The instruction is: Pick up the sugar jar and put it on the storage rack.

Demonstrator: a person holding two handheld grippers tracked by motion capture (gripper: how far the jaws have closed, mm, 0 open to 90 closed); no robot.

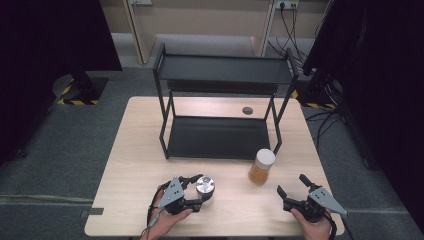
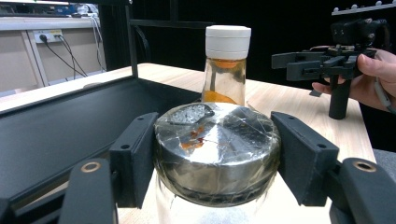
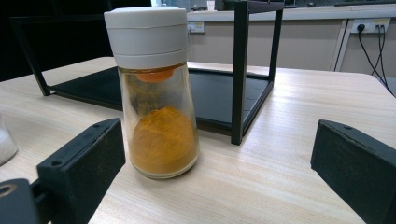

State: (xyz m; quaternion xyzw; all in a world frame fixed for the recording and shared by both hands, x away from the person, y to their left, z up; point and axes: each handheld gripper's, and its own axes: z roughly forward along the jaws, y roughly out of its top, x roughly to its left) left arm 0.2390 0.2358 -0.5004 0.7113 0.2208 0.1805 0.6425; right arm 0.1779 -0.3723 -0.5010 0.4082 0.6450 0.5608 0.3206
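A glass jar with a shiny metal lid (image 1: pixel 205 184) stands on the wooden table (image 1: pixel 135 165) near its front edge. My left gripper (image 1: pixel 201 191) is shut on it, and in the left gripper view both pads press the sides of the lid (image 2: pixel 217 144). A spice jar (image 1: pixel 261 167) with a white cap and orange powder stands upright to the right, just in front of the rack. My right gripper (image 1: pixel 291 184) is open, a little right of and nearer than the spice jar (image 3: pixel 159 107). The jar stands just beyond its jaws, closer to the left one.
A black two-tier metal rack (image 1: pixel 220 137) stands on the middle and back of the table, both shelves bare. Its front right leg (image 3: pixel 238 70) rises just behind the spice jar. A small dark round mark (image 1: pixel 247 110) lies on the table behind the rack.
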